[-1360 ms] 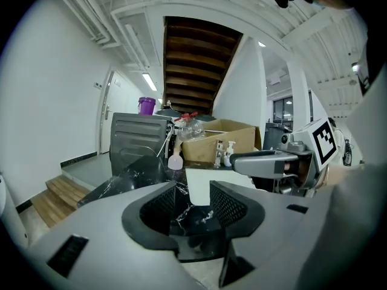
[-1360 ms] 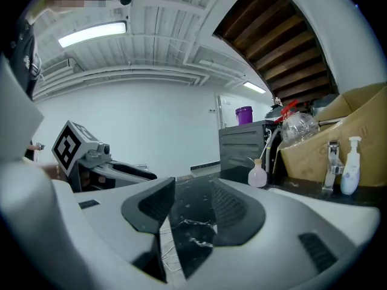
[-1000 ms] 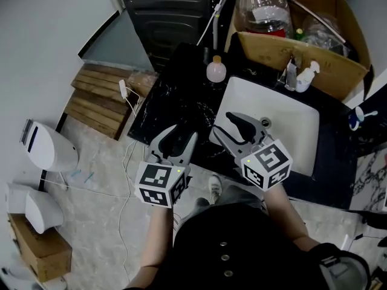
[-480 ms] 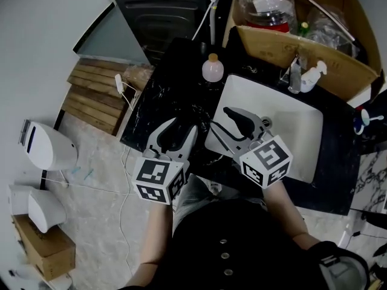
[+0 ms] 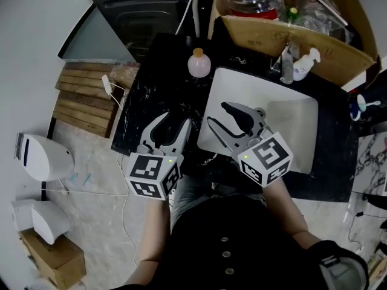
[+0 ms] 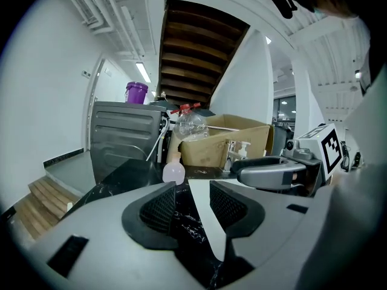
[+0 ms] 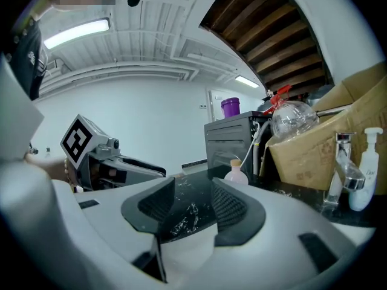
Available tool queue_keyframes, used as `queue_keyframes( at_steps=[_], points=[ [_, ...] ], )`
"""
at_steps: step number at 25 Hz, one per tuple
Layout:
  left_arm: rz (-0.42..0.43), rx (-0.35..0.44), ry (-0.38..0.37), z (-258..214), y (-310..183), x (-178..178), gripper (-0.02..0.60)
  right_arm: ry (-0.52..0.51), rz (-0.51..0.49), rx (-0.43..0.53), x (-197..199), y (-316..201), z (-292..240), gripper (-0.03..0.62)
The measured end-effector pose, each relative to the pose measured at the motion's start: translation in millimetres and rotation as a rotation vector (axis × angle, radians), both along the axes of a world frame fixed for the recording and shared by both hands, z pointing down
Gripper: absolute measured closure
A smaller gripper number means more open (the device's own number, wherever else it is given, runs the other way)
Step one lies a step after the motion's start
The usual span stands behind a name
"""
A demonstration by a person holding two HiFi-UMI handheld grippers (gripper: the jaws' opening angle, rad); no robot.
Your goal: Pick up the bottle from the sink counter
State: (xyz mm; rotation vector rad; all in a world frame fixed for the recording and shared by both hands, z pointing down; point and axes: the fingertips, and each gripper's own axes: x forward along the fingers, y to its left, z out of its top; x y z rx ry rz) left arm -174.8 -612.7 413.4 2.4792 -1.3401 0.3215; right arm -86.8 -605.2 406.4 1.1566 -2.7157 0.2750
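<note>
Approach continues: left gripper and right gripper have edged nearer the bottle on the bench. Jaws spread, empty; no grasp yet.

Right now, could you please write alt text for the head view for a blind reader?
The left tongs and right tongs, both open and empty, hover above a black counter and its white sink, short of a pink bottle.

floor: pale marbled tiles
wall: plain white
steps: wooden slats
stair underside: brown planks overhead
light: lit ceiling tube
</note>
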Motion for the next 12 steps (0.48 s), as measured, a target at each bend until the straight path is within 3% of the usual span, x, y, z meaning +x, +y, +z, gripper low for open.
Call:
queue_keyframes(
  at_steps=[12],
  points=[
    [0.161,-0.014,-0.002,-1.8,-50.3,8.5,0.411,-0.013,0.193,0.006,17.9,-28.3,-13.0,0.407]
  ],
)
